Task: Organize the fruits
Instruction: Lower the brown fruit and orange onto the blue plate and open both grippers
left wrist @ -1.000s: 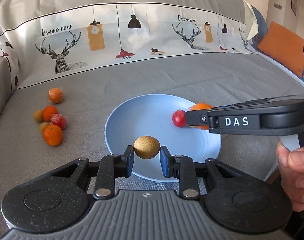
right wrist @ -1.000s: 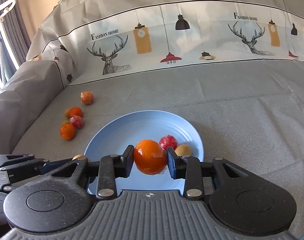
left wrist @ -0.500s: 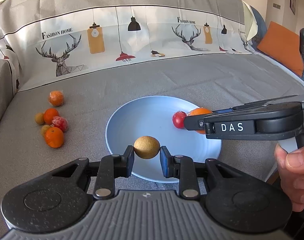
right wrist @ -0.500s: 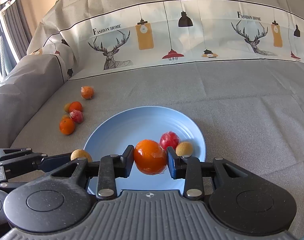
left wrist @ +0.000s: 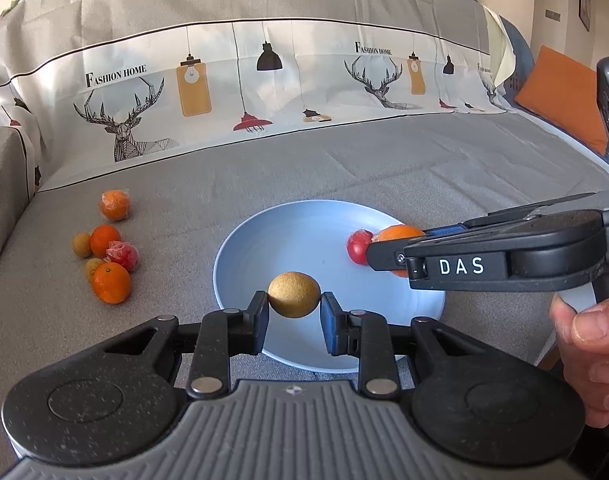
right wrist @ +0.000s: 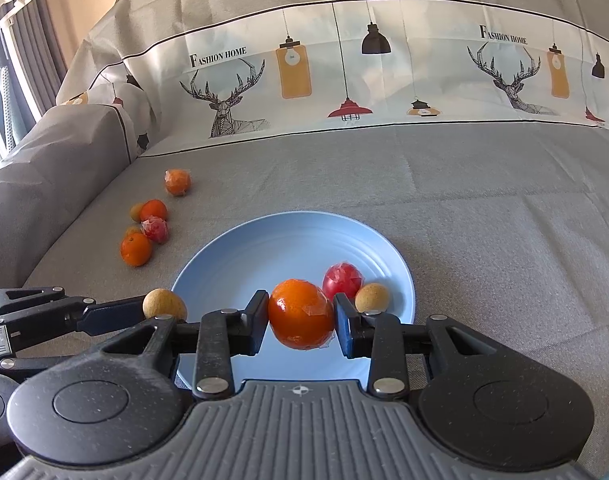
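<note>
A light blue plate [left wrist: 296, 240] [right wrist: 240, 264] lies on the grey sofa cover. My left gripper [left wrist: 294, 314] is shut on a small tan round fruit [left wrist: 293, 294] [right wrist: 164, 305] above the plate's near rim. My right gripper [right wrist: 302, 320] is shut on a wrapped orange [right wrist: 302, 314] [left wrist: 398, 234] above the plate's right side. A wrapped red fruit [right wrist: 343, 276] [left wrist: 358, 246] and another tan fruit [right wrist: 372, 297] lie on the plate.
Left of the plate lies a cluster of loose fruit: a wrapped orange [left wrist: 114, 205], two oranges [left wrist: 111, 282], a wrapped red fruit [left wrist: 122, 254] and small tan fruits [left wrist: 81, 245]. The sofa back rises behind. An orange cushion [left wrist: 564, 98] lies far right.
Both grippers have drawn back slightly toward the plate's near side, each still holding its fruit. The fruit on the plate and sofa has not moved.
</note>
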Tool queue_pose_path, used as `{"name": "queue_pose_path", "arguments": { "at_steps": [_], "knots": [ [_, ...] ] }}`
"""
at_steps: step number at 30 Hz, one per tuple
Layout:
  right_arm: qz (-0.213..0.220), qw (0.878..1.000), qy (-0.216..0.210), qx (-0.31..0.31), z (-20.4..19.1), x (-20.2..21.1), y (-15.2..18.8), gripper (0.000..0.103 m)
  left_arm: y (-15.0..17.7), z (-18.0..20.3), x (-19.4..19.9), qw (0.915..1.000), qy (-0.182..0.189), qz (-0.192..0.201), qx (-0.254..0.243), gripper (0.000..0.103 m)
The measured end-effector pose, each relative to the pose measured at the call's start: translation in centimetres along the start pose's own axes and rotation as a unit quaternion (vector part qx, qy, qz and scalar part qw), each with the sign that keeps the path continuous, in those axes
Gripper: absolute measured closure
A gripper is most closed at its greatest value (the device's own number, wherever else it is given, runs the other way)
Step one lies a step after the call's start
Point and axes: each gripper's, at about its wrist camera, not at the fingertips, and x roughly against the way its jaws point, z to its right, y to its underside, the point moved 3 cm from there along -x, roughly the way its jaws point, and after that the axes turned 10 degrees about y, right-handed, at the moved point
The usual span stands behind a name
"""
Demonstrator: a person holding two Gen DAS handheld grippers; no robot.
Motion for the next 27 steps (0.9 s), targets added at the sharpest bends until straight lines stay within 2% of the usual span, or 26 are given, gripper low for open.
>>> {"name": "queue_pose_path", "arguments": {
  "at_steps": [27],
  "knots": [
    [-0.001,1.000,-0.001,0.008,-0.26,-0.13,0.09,0.067,-0.18,0.17,-0.04,1.0000,0.001,0.001,-0.001,0.072]
  ]
}}
